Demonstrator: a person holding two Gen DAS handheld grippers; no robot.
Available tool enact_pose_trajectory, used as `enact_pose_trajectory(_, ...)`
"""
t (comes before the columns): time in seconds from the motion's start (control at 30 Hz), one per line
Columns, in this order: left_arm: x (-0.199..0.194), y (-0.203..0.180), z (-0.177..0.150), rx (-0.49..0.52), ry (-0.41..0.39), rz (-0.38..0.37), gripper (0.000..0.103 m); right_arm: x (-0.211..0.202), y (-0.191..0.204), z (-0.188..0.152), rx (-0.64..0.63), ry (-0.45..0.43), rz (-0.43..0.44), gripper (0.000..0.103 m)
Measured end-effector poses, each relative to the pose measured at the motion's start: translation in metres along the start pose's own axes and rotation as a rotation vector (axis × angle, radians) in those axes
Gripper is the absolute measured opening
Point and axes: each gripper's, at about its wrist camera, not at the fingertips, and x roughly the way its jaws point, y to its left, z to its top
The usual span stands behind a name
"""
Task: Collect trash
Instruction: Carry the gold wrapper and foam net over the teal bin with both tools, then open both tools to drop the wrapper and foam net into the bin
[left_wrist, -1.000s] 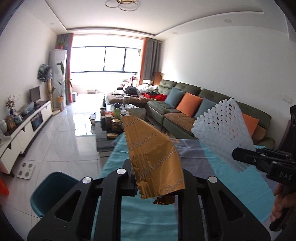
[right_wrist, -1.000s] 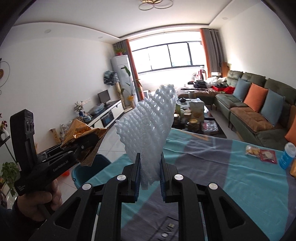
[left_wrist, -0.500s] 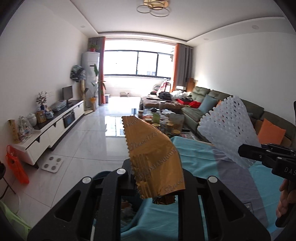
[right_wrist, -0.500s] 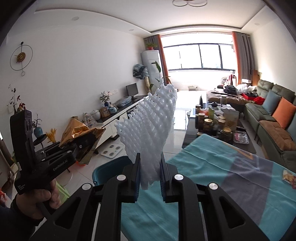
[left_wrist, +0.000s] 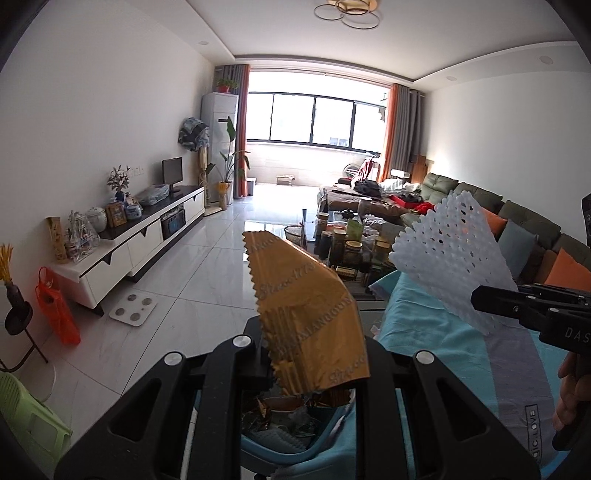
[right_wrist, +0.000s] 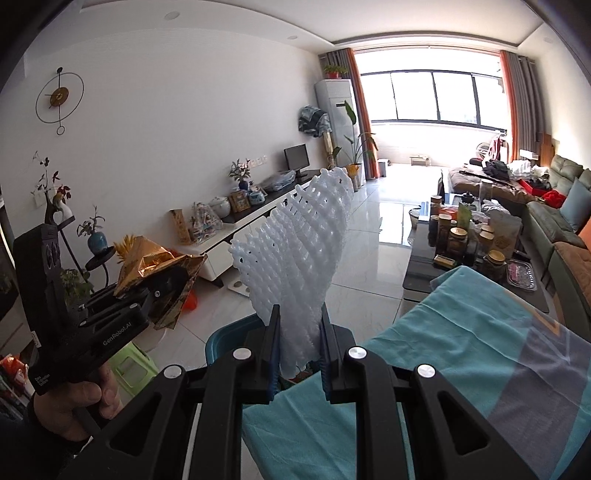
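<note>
My left gripper (left_wrist: 317, 354) is shut on a gold foil wrapper (left_wrist: 310, 317) that stands up between its fingers. It also shows in the right wrist view (right_wrist: 159, 269) at the left. My right gripper (right_wrist: 298, 343) is shut on a white foam net sleeve (right_wrist: 299, 258), which also shows in the left wrist view (left_wrist: 454, 258) at the right. A teal trash bin (left_wrist: 291, 439) with scraps inside sits right below the left gripper, beside the table edge. Its rim shows in the right wrist view (right_wrist: 229, 336) just ahead of the right gripper.
A table with a teal and grey cloth (right_wrist: 480, 350) lies to the right. A green stool (left_wrist: 26, 421) stands on the floor at the left. A white TV cabinet (left_wrist: 140, 240), an orange bag (left_wrist: 59, 310), a cluttered coffee table (right_wrist: 465, 243) and a green sofa (left_wrist: 517, 229) are further off.
Both grippers have swung left from over the table toward its edge, each still holding its item. The bin has come into view under the left gripper.
</note>
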Motion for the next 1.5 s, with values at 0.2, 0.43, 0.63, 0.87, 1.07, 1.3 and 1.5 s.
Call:
enact_pose_trajectory(0.2,0.022,0.021,-0.006,-0.025,0.036,0.045,0.018,0.028,0.011,0.009,-0.031,0.04,0.034,0.016)
enact_pose_trajectory(0.43,0.07,0.029,-0.023,-0.045,0.122,0.054,0.018,0.074,0.023,0.009,-0.078,0.137,0.051,0.016)
enact_pose_trajectory(0.63,0.117,0.032,-0.052,-0.066,0.214,0.056,0.018,0.115,0.034,-0.002,-0.127,0.241,0.041,0.017)
enact_pose_trajectory(0.87,0.173,0.033,-0.103,-0.092,0.35,0.036,0.018,0.159,0.042,-0.02,-0.192,0.365,-0.001,0.017)
enact_pose_trajectory(1.07,0.215,0.031,-0.135,-0.097,0.419,0.04,0.019,0.188,0.052,-0.035,-0.252,0.455,-0.042,0.017)
enact_pose_trajectory(1.3,0.252,0.037,-0.15,-0.108,0.493,0.079,0.022,0.216,0.055,-0.046,-0.281,0.537,-0.078,0.018)
enact_pose_trajectory(1.5,0.262,0.033,-0.148,-0.118,0.53,0.099,0.03,0.226,0.052,-0.048,-0.271,0.564,-0.099,0.03)
